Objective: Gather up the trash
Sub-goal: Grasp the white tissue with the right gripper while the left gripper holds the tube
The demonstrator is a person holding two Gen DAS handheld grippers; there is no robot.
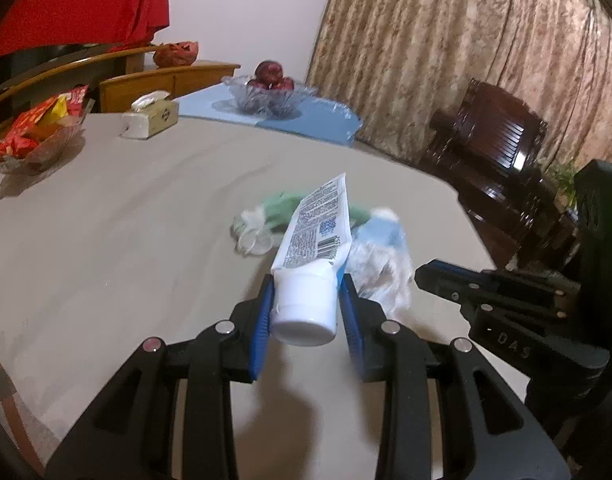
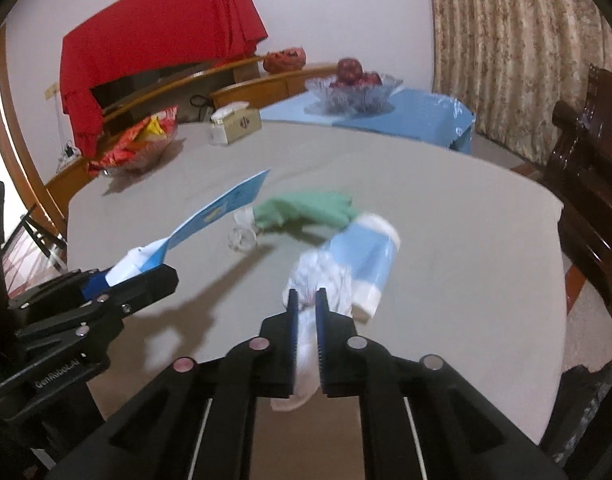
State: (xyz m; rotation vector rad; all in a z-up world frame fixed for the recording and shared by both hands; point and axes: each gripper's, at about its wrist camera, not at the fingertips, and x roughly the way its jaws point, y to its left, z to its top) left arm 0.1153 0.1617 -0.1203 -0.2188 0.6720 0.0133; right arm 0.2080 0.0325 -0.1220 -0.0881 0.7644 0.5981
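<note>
At frame centre, the left gripper (image 1: 306,312) pinches only the tube (image 1: 312,236) by its cap and the right gripper (image 2: 306,312) clamps crumpled plastic (image 2: 326,276), so either could slip.

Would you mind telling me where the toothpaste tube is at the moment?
The toothpaste tube is clamped by its cap in the left gripper, raised above the table, just left of the crumpled plastic bag.

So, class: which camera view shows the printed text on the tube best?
The left wrist view: the tube faces the lens, with text and barcode visible, its cap held in the left gripper. The right wrist view shows the tube only edge-on, blue side, no text.
</note>
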